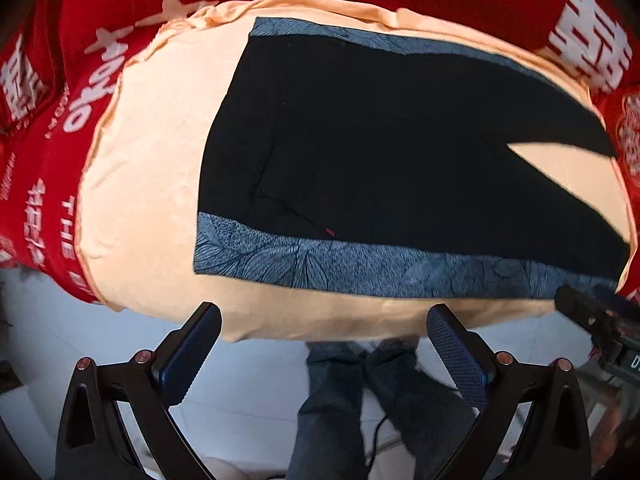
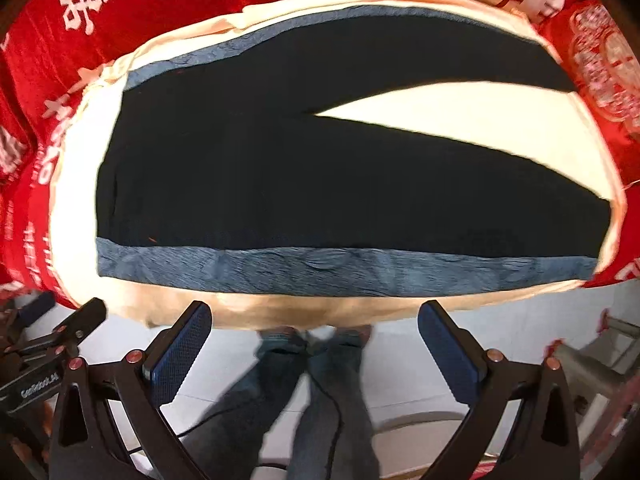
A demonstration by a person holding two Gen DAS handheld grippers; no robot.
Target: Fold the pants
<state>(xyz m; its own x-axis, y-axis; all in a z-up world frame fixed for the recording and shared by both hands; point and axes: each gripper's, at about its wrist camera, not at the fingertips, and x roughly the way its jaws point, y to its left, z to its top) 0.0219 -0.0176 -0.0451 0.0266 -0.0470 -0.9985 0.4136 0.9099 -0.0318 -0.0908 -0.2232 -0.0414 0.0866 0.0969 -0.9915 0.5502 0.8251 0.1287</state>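
i have my left gripper (image 1: pixel 324 320) hanging off the near edge of the table, its two blue-padded fingers (image 1: pixel 192 354) spread wide with nothing between them. the tips sit just at the hanging hem of the peach cloth (image 1: pixel 152 168), not touching the garment. between and below the fingers i see the operator's jeans-clad legs (image 1: pixel 332 408) and pale floor (image 1: pixel 248 380).

my right gripper (image 2: pixel 314 318) is posed the same way: fingers (image 2: pixel 178 354) wide apart, empty, tips level with the cloth's near hem, aimed out over the table.

ahead of both pairs of fingers lie the pants (image 1: pixel 360 152), black, spread flat on the peach cloth, with a blue patterned stripe (image 1: pixel 360 264) down the side seam nearest the fingertips and another along the far seam. the waist end lies toward the left of the fingers, the two legs run off to the right and part in a narrow v that shows cloth between them. in the right view the near stripe runs across the whole span just beyond the tips.

beyond the peach cloth, a red cover with white lettering (image 1: pixel 48 128) wraps the table on the far and left sides. each gripper shows at the edge of the other's view, blurred.
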